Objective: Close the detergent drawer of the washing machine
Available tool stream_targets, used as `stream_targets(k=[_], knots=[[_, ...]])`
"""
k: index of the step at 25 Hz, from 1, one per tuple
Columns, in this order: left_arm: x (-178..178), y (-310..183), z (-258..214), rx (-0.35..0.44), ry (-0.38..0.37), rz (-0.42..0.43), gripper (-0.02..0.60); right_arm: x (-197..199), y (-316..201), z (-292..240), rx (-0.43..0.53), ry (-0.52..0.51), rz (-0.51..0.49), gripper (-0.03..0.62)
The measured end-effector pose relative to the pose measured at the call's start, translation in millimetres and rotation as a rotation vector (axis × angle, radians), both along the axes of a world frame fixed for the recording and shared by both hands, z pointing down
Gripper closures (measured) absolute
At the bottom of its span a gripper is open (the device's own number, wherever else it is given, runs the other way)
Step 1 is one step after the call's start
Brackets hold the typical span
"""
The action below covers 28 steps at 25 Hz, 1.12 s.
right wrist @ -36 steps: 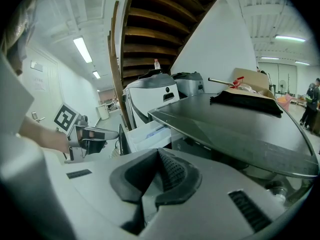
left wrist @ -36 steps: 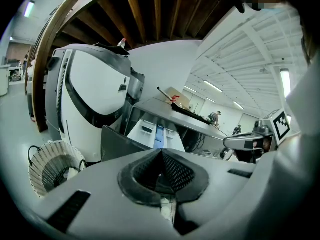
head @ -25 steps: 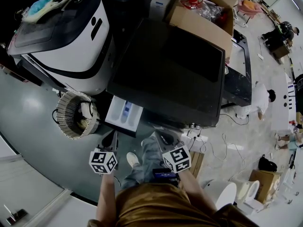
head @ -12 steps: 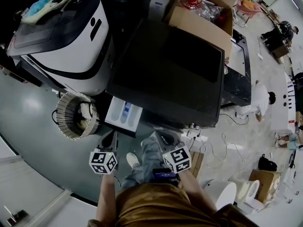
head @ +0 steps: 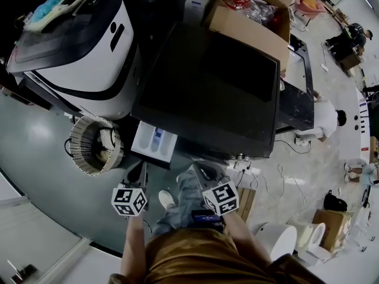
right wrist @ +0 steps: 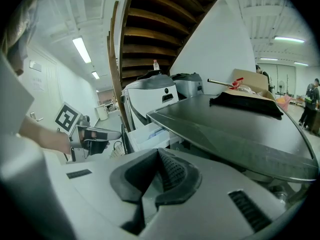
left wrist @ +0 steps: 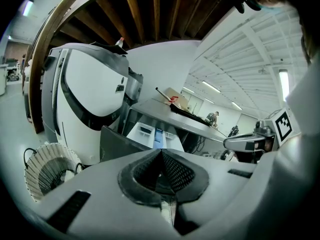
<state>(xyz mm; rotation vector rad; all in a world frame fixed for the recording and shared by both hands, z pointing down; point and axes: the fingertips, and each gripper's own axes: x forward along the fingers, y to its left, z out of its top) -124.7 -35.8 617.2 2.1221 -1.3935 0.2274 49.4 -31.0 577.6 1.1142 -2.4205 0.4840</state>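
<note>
The white detergent drawer, with a blue part in the middle, sticks out of the front of the dark grey washing machine. It is open, at the left end of the front, just under the flat dark top. The left gripper is near the drawer, a little in front of it, but does not touch it. Its two jaws are pressed together and there is nothing between them. In the left gripper view the drawer sits right past the tips of the jaws. The right gripper is beside the left one, in front of the middle of the washing machine. Its jaws are pressed together too, and it holds nothing and touches nothing. To the left of the washing machine stands a big white machine with a black stripe. A round ribbed basket lies on the grey floor beside the drawer. A brown cardboard box sits behind the washing machine.
</note>
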Motion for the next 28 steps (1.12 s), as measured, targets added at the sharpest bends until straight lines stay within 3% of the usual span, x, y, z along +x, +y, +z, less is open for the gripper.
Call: stream_targets(k=[28], knots=[[13,-44,-2,0.005,0.037,-0.019,0.558,31,-21,3,0.000,0.013,0.054,0.582]])
